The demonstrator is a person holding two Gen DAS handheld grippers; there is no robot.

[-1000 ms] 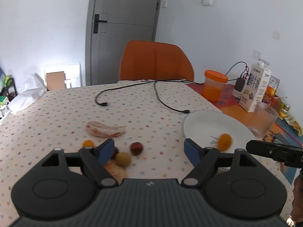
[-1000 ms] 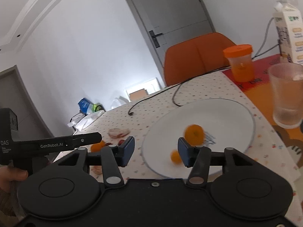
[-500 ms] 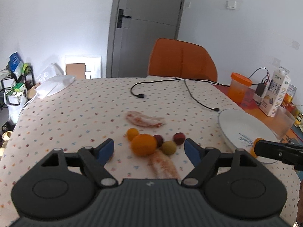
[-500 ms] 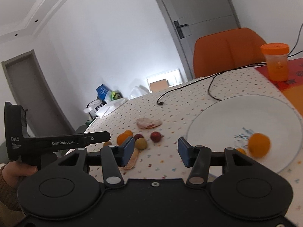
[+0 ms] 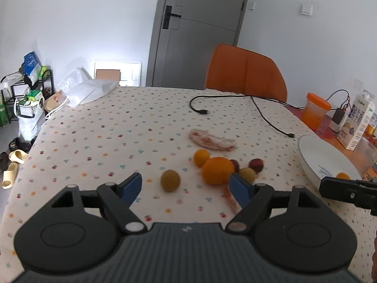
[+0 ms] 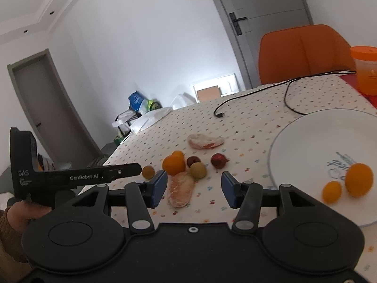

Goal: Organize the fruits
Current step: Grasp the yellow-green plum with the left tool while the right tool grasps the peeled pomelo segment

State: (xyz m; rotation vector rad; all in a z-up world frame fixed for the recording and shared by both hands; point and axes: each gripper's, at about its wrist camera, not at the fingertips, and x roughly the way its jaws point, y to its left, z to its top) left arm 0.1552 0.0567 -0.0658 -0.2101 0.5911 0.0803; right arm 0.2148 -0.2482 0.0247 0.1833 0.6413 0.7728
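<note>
A cluster of fruit lies mid-table: a big orange (image 5: 217,170) (image 6: 174,164), a small orange (image 5: 201,157), a yellow-green fruit (image 5: 247,175) (image 6: 198,170), two dark red fruits (image 5: 256,165) (image 6: 219,160) and a lone yellowish fruit (image 5: 170,180) (image 6: 148,172). A white plate (image 6: 306,141) (image 5: 315,151) on the right holds two oranges (image 6: 358,179) (image 6: 331,191). My left gripper (image 5: 186,185) is open and empty, just short of the cluster. My right gripper (image 6: 194,188) is open and empty over a pink peel piece (image 6: 180,189).
Another pink peel piece (image 5: 212,139) lies behind the fruit. A black cable (image 5: 259,108) crosses the far table. An orange-lidded jar (image 5: 315,109), a milk carton (image 5: 358,122) and a glass (image 5: 367,153) stand at the right. An orange chair (image 5: 245,73) is behind the table.
Both grippers have swung left, from the plate toward the fruit cluster. The two oranges dropped on the plate have rolled toward its right part. The lone yellowish fruit came into view.
</note>
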